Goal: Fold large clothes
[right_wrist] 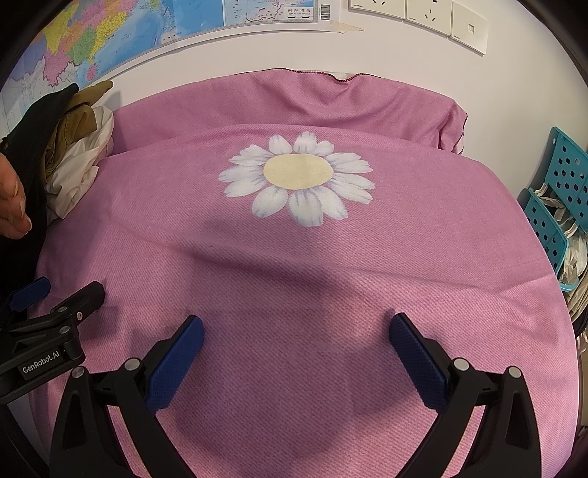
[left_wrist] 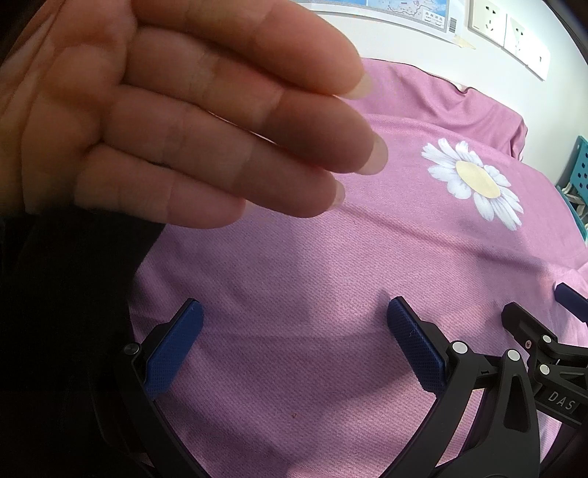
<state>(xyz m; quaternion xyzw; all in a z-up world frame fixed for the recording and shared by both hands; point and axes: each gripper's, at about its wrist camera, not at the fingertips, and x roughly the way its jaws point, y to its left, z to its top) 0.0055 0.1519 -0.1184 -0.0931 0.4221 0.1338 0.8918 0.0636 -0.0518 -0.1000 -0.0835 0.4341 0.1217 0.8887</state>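
A pink cloth with a white daisy print covers the table. The same pink cloth and its daisy print show in the left wrist view. A pile of clothes, black, olive and white, lies at the table's back left. My left gripper hovers open over the near left part of the cloth, holding nothing. My right gripper is open over the near middle, also holding nothing. A bare hand is spread close in front of the left camera and hides the pile there.
A teal perforated plastic rack with crumpled material stands off the table's right edge. A wall with a map and sockets lies behind. The left gripper appears at the right view's left edge, the right gripper at the left view's right edge.
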